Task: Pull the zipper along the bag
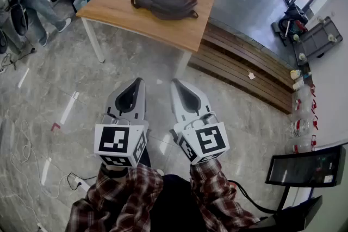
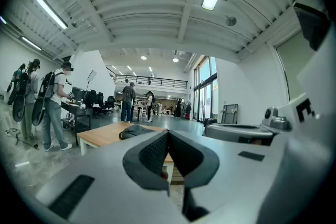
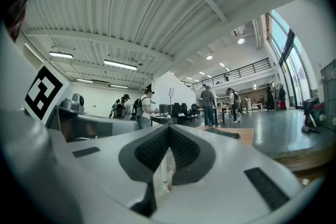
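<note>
The bag is lying flat on the table, too far to reach, so the left gripper and right gripper are hanging side by side, both pinched tight and holding nothing.

— Where's the right gripper pointing?
— Level, out across the hall. Its pale grey jaws are closed tip to tip, the dark ribbed pads meeting on each other alone.
— And past them?
— Off to the right there's a light wooden table with a flat dark bag lying on it, well apart from the jaws.
— Anyone about?
— People with backpacks stand left of centre, and more people are farther back on the glossy grey floor. The left gripper sits alongside, its black-and-white marker cube at the far left. Long strip lights run overhead.
</note>
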Action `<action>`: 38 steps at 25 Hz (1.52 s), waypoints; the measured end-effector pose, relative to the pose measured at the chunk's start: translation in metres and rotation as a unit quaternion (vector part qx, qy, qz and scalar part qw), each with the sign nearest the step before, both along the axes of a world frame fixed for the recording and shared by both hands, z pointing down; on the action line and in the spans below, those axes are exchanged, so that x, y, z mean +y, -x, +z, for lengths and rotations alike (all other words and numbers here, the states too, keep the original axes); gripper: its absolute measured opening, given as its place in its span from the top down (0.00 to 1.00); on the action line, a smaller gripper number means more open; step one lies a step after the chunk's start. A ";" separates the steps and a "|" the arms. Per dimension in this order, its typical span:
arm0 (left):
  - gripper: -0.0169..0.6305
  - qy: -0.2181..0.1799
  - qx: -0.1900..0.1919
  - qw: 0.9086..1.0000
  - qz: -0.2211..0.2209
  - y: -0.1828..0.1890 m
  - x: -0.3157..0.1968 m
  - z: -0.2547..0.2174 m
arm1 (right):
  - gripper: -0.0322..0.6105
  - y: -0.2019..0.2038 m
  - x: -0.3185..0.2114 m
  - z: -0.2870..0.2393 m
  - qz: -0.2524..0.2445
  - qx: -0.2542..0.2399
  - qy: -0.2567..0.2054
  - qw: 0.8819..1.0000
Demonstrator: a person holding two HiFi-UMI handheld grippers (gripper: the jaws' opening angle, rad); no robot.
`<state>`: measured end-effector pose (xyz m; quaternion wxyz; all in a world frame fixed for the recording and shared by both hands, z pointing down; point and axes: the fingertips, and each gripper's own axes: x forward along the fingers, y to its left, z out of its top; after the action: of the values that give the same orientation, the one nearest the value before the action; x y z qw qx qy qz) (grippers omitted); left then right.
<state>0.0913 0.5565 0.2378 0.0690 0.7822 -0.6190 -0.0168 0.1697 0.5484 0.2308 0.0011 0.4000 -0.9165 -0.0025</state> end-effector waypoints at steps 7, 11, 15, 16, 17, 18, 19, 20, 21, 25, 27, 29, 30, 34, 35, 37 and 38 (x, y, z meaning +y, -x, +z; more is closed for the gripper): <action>0.96 -0.008 -0.013 1.000 0.024 0.067 -0.121 -0.015 | 0.94 0.065 -0.121 -0.015 0.024 -0.011 -0.010 1.000; 0.96 0.000 -0.013 0.999 0.039 0.098 -0.191 -0.011 | 0.94 0.093 -0.191 -0.016 0.046 -0.016 -0.006 0.999; 0.96 0.029 -0.008 0.998 0.046 0.114 -0.251 0.016 | 0.94 0.106 -0.252 0.007 0.058 -0.011 0.020 0.998; 0.96 0.035 -0.005 0.998 0.046 0.118 -0.267 0.023 | 0.94 0.108 -0.269 0.013 0.060 -0.010 0.026 0.998; 0.96 0.040 -0.003 0.998 0.046 0.122 -0.284 0.029 | 0.94 0.111 -0.287 0.020 0.061 -0.009 0.031 0.998; 0.96 0.043 -0.002 0.998 0.046 0.126 -0.303 0.035 | 0.94 0.115 -0.307 0.025 0.061 -0.008 0.034 0.998; 0.96 0.045 -0.002 0.998 0.045 0.129 -0.324 0.041 | 0.94 0.119 -0.328 0.030 0.060 -0.005 0.036 0.998; 0.96 0.046 -0.003 0.998 0.045 0.133 -0.345 0.045 | 0.94 0.123 -0.349 0.035 0.057 -0.002 0.036 0.998; 0.96 0.046 -0.005 0.998 0.044 0.137 -0.369 0.049 | 0.94 0.128 -0.372 0.038 0.054 0.000 0.035 0.998; 0.96 0.047 -0.017 0.998 0.042 0.149 -0.451 0.053 | 0.94 0.141 -0.449 0.041 0.041 0.002 0.036 0.999; 0.96 0.045 -0.025 0.998 0.038 0.149 -0.474 0.044 | 0.94 0.141 -0.469 0.035 0.033 0.001 0.038 0.999; 0.96 0.040 -0.035 0.998 0.036 0.149 -0.505 0.031 | 0.94 0.142 -0.498 0.024 0.029 -0.004 0.037 0.999; 0.96 0.039 -0.038 0.998 0.037 0.149 -0.524 0.027 | 0.94 0.142 -0.516 0.020 0.028 -0.006 0.036 0.999; 0.96 0.041 -0.040 0.997 0.044 0.146 -0.564 0.027 | 0.94 0.141 -0.555 0.019 0.029 -0.005 0.040 0.999; 0.96 0.044 -0.040 0.997 0.048 0.145 -0.569 0.028 | 0.94 0.141 -0.559 0.021 0.031 -0.004 0.045 0.999; 0.96 0.054 -0.042 0.996 0.059 0.144 -0.583 0.034 | 0.94 0.140 -0.570 0.029 0.039 -0.002 0.058 0.998; 0.96 0.059 -0.043 0.995 0.066 0.145 -0.592 0.039 | 0.94 0.140 -0.577 0.034 0.045 0.000 0.064 0.997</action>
<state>-0.0532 -0.0357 0.2765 0.0899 0.8161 -0.5680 0.0579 0.0292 -0.0284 0.2648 0.0268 0.4395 -0.8961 0.0563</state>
